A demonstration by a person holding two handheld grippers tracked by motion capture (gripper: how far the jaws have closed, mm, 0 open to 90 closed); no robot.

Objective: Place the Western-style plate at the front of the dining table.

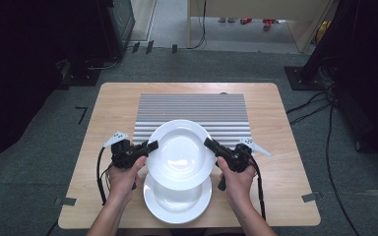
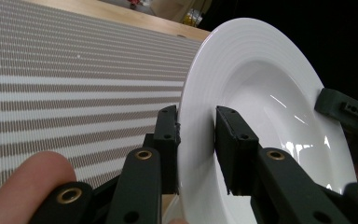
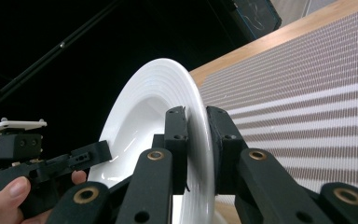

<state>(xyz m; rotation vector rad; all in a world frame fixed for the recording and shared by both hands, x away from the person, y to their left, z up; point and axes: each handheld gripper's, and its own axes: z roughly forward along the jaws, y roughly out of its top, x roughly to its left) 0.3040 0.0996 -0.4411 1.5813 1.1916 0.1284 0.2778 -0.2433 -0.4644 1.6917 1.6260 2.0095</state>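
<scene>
Wooden table [image 1: 275, 128] with a striped mat [image 1: 192, 110]: a white deep plate is carried between two grippers.

Above a second plate [image 1: 177, 201], the upper plate [image 1: 181, 153] is pinched at opposite rims by the left gripper [image 1: 151, 145] and right gripper [image 1: 208, 143]; next, level, matched travel to the mat seems required.

Both forearms enter from the bottom edge of the high view and angle slightly inward toward the centre. The left hand [image 1: 124, 178] grips the left gripper [image 1: 153, 145] at centre left, its jaws pointing right and pinched nearly together. The right hand [image 1: 237, 181] holds the right gripper [image 1: 208, 143] at centre right, jaws pointing left, likewise clamped close.
</scene>
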